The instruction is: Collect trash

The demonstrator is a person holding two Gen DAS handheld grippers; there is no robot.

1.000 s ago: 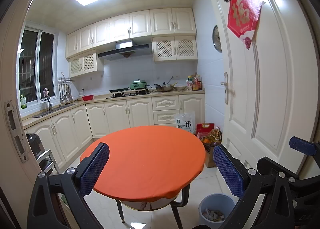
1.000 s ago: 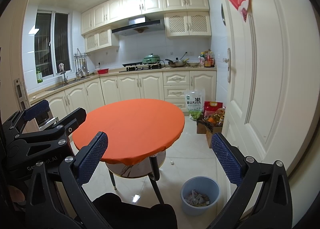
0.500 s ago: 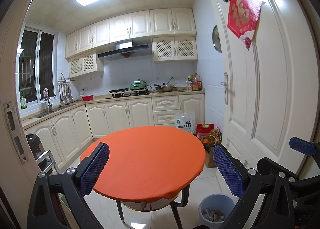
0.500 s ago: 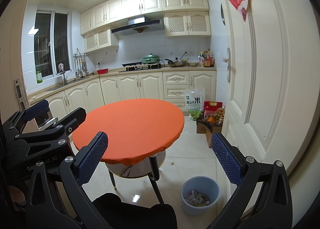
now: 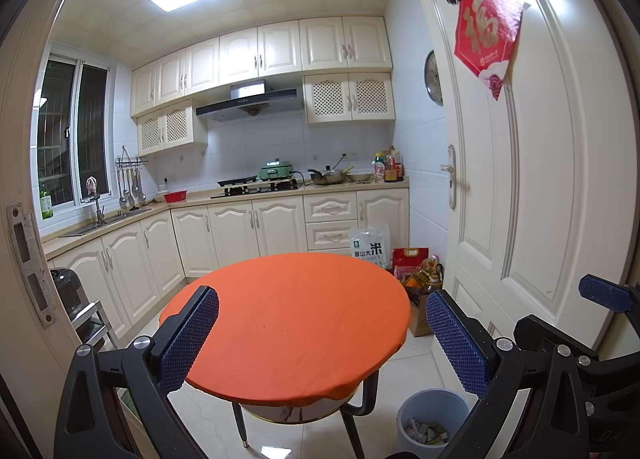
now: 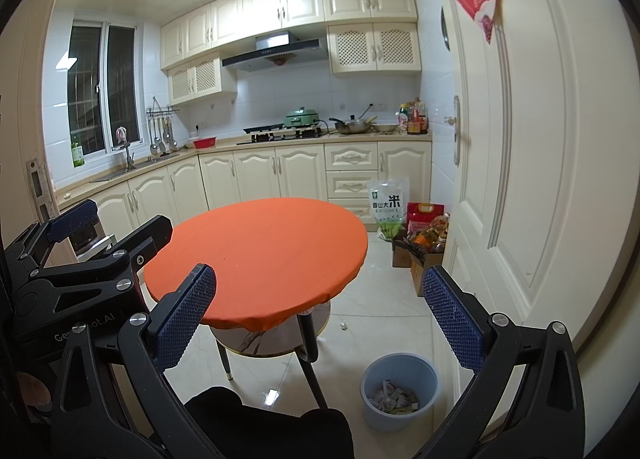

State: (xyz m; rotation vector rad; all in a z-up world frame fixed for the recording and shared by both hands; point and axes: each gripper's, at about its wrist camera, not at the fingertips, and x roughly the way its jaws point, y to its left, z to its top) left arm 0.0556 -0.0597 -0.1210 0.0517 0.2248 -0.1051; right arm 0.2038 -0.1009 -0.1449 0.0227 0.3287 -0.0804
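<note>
A blue-grey trash bin (image 6: 398, 389) with paper scraps inside stands on the floor right of the round orange table (image 6: 260, 255), near the door. It also shows in the left wrist view (image 5: 430, 419). A small white scrap (image 6: 343, 325) lies on the floor tiles behind the bin. My left gripper (image 5: 322, 339) is open and empty, held back from the orange table (image 5: 288, 319). My right gripper (image 6: 320, 319) is open and empty, level with it. The left gripper's body (image 6: 80, 271) shows at the left of the right wrist view.
A white door (image 6: 540, 159) stands open on the right. Cardboard boxes with bottles (image 6: 424, 247) and a rice bag (image 6: 386, 207) sit on the floor by the cabinets (image 6: 260, 175). A door frame (image 5: 24, 243) is at my left.
</note>
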